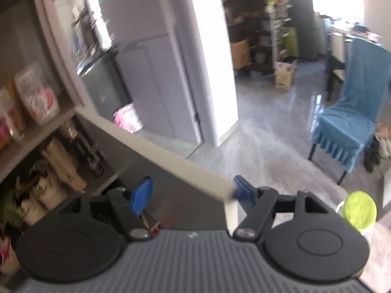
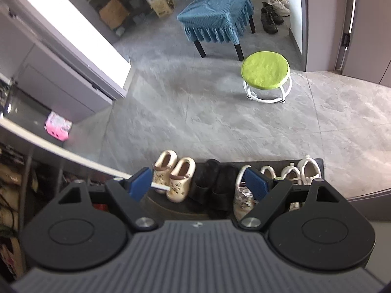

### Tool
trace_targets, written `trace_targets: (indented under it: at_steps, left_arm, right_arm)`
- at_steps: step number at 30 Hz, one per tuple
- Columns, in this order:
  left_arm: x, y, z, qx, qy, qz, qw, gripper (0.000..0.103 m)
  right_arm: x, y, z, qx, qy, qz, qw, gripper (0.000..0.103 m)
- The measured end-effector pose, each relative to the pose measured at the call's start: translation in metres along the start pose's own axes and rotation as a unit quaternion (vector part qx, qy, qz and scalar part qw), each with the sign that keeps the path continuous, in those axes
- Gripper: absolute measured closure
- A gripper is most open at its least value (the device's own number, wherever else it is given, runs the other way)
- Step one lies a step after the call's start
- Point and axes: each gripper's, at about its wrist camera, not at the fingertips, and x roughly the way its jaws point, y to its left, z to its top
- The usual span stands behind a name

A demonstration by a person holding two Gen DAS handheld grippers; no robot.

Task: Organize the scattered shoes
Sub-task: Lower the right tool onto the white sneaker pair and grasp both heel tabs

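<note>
Down on the dark mat (image 2: 281, 162) in front of the cupboard the shoes stand in a row, toes pointing out into the room. At the left end of the mat is a pair of cream clogs (image 2: 174, 174) with small speckled trim, their sides touching. Next to them sits a pair of black slippers (image 2: 215, 179), then a white patterned shoe (image 2: 242, 190), and toward the right end a run of pale sandals (image 2: 301, 169) with open straps. Lined up like that, heels to the cupboard, they look arranged rather than scattered, though the near edge of the mat is hidden under the right gripper (image 2: 199, 180), so I cannot say the whole row is tidy.

That gripper hangs above the row with its blue fingers spread wide and nothing between them.

The left gripper (image 1: 193, 190) is up by the cupboard door (image 1: 156, 156), its fingers also wide, with the door's lower corner lying between them and just against the right one. My guess is it stands there to swing the door. Behind the door the shelves (image 1: 41, 131) hold more footwear, pale boots among them, though that view is blurred.

Farther off, beyond the blue-covered chair (image 2: 215, 9), dark and white shoes (image 2: 275, 12) sit by the wall, well apart from the mat. A green stool (image 2: 266, 72) stands between.
</note>
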Motion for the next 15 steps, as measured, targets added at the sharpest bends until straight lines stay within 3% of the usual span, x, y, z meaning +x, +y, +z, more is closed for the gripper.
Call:
trace_targets:
  at_steps: [7,11,15]
  left_arm:
    - [-0.019,-0.019,-0.066,0.040,0.015,-0.068,0.9968,0.024]
    - [-0.023,-0.028,-0.108,0.069,0.025,-0.112,0.9910,0.024]
    - [-0.021,-0.065,-0.149,0.128,0.018,-0.143,0.9813,0.024]
  right_arm:
    - [0.002,-0.005,-0.014,0.027,0.002,-0.036,0.999,0.018]
    - [0.054,-0.045,-0.025,0.018,0.014,-0.056,0.998,0.018]
    - [0.106,-0.084,-0.035,0.009,0.026,-0.074,0.997,0.018]
